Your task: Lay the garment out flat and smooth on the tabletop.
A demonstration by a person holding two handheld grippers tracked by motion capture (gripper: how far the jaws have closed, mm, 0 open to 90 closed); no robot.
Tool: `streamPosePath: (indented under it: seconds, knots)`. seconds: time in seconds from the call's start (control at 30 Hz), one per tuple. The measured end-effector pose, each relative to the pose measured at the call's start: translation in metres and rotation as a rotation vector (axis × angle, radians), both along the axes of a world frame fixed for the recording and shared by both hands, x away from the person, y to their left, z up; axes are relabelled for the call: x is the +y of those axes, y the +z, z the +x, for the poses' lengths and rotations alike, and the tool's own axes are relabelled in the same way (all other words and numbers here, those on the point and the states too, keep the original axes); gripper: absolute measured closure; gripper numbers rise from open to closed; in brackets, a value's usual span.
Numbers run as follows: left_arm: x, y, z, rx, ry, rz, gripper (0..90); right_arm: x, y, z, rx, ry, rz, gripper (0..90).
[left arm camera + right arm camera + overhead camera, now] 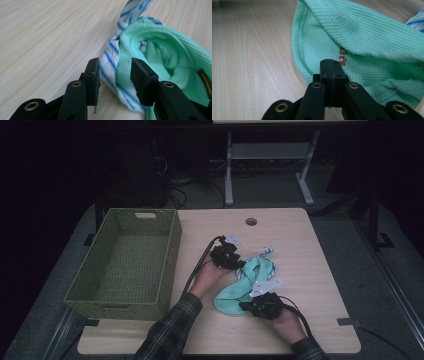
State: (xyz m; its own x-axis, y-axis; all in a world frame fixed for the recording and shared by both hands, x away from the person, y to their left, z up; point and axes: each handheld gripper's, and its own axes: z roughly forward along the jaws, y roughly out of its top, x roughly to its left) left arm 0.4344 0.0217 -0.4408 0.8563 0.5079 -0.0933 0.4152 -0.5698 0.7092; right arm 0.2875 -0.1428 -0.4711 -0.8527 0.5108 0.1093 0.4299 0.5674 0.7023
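A mint-green waffle cloth [235,296] lies bunched on the wooden table, tangled with a white cloth with blue stripes [266,254]. My left gripper [241,265] sits at the bundle's far left side. In the left gripper view its jaws [115,72] stand open, with the striped cloth's [110,60] edge between them and the pads not pressing on it. The green cloth [162,45] lies just beyond. My right gripper [243,306] is at the near end of the bundle. Its jaws [331,65] are shut on the lower edge of the green cloth [362,32], which drapes up and to the right.
A green woven basket [172,251] stands at the table's left, with nothing in it. A round cable hole [251,221] is near the far edge. Bare wood [310,270] stretches to the right of the cloths. Both forearms come in from the bottom.
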Motion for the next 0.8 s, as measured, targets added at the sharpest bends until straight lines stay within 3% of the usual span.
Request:
streamPosePath:
  seconds: [0.03, 0.2, 0.33, 0.43, 0.6, 0.8]
  knots:
    - [-0.003, -0.002, 0.001, 0.0, 0.007, -0.009, 57.9, 0.0, 0.0, 0.0, 0.0, 0.0, 0.0, 89.9]
    - [-0.01, -0.011, 0.005, -0.004, -0.005, 0.056, 57.7, 0.0, 0.0, 0.0, -0.003, 0.002, -0.003, 89.9]
    - [-0.013, -0.02, 0.007, 0.009, -0.014, 0.105, 64.3, 0.0, 0.0, 0.0, -0.003, 0.001, -0.002, 90.0]
    - [-0.012, -0.022, 0.007, 0.006, -0.011, 0.095, 70.5, 0.0, 0.0, 0.0, -0.001, 0.0, 0.0, 89.9]
    - [-0.016, -0.019, 0.006, -0.004, -0.021, 0.133, 84.6, 0.0, 0.0, 0.0, -0.002, 0.0, 0.001, 89.9]
    - [-0.009, -0.007, 0.006, -0.015, -0.008, 0.097, 85.5, 0.0, 0.0, -0.001, 0.004, -0.004, 0.001, 89.9]
